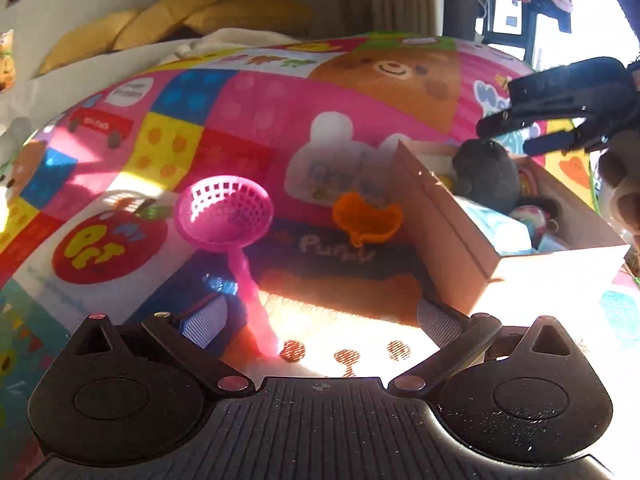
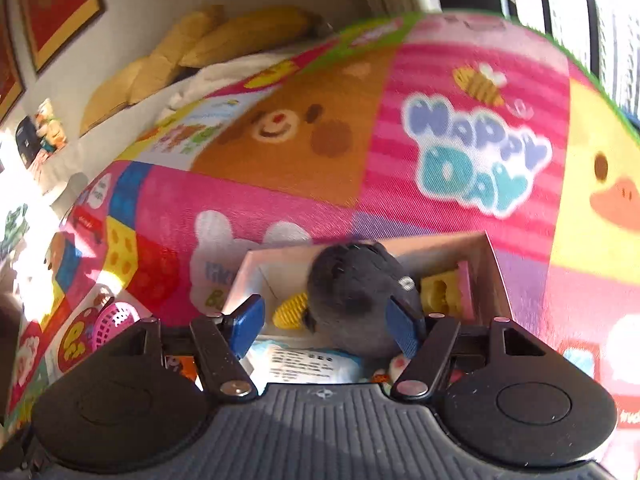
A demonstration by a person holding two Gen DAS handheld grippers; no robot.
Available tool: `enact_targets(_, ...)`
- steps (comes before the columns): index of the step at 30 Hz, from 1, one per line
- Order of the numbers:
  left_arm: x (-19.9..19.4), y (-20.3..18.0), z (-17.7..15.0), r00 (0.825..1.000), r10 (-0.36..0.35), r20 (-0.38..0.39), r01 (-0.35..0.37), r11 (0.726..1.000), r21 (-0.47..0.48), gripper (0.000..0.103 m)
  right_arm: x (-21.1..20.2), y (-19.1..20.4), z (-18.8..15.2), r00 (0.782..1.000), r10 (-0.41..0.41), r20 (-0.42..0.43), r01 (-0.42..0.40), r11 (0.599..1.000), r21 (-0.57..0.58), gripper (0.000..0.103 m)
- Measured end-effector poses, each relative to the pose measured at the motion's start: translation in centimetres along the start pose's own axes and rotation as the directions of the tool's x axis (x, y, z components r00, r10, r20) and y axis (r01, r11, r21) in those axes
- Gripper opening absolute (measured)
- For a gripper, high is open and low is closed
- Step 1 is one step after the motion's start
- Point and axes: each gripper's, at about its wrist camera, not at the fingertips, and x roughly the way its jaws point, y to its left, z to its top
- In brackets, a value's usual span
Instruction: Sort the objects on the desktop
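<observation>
The right gripper (image 2: 328,326) hangs over a cardboard box (image 2: 498,280), its blue pads (image 2: 249,326) standing apart. A dark plush toy (image 2: 356,292) lies in the box between them; the right-hand pad overlaps it, the left is clear. Just below sits a white printed packet (image 2: 300,362); beyond the plush lie a yellow ridged toy (image 2: 290,312) and a yellow-and-pink block (image 2: 444,292).

The left gripper (image 1: 320,316) has its fingers wide apart over the colourful mat (image 1: 248,120). A pink toy strainer (image 1: 226,210) lies just ahead on its left, an orange mould (image 1: 366,218) farther ahead.
</observation>
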Motion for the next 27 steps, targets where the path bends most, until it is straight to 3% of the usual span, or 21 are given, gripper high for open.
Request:
enact_targets(3, -0.7, 0.7, -0.2, 1.000, 0.027, -0.011, -0.026, 1.000, 0.012, 0.103, -1.4, 4.3, 0.0, 0.999, 0.002, 0.046, 0.006, 0.988, -0.157, 0.070)
enact_targets(6, -1.3, 1.2, -0.4, 0.999, 0.048, -0.018, -0.047, 0.998, 0.042, 0.103, -0.8, 7.9, -0.2, 0.999, 0.045, -0.029, -0.051, 0.969, -0.240, 0.066)
enact_targets(8, -1.5, 1.7, -0.6, 0.998, 0.050, -0.023, -0.049, 0.997, 0.054, 0.103, 0.9, 10.1, -0.3, 0.991, 0.039, -0.126, -0.071, 0.961, -0.268, 0.044)
enact_targets(12, -1.4, 3.2, -0.7, 0.999, 0.043, -0.009, -0.043, 0.999, 0.016, 0.103, 4.3, 14.0, -0.9, 0.964, -0.029, -0.263, -0.051, 0.954, -0.294, 0.040)
enact_targets(15, -1.1, 4.4, -1.1, 1.000, 0.015, -0.009, -0.015, 0.999, -0.051, 0.103, 6.5, 15.2, -1.3, 0.951, -0.078, -0.298, -0.021, 0.948, -0.317, 0.040)
enact_targets(19, -1.1, 4.5, -1.8, 1.000, 0.000, 0.003, 0.001, 0.999, -0.048, 0.103, 9.2, 16.1, -2.3, 0.927, -0.147, -0.346, 0.017, 0.936, -0.351, 0.040)
enact_targets(21, -1.1, 4.6, -1.9, 1.000, -0.007, 0.009, 0.007, 0.999, -0.048, 0.103, 10.3, 16.6, -2.8, 0.918, -0.222, -0.328, 0.076, 0.911, -0.405, 0.038)
enact_targets(23, -1.1, 4.7, -1.9, 1.000, -0.009, 0.009, 0.009, 0.998, -0.056, 0.103, 10.6, 16.8, -3.2, 0.918, -0.255, -0.304, 0.104, 0.894, -0.437, 0.015)
enact_targets(24, -1.1, 4.8, -1.9, 1.000, -0.012, 0.008, 0.012, 0.998, -0.062, 0.103, 10.5, 16.6, -3.2, 0.918, -0.241, -0.316, 0.089, 0.899, -0.428, 0.008)
enact_targets(27, -1.0, 4.9, -1.9, 1.000, -0.013, 0.006, 0.014, 0.998, -0.066, 0.103, 8.4, 15.9, -2.8, 0.933, -0.175, -0.314, 0.043, 0.922, -0.385, 0.004)
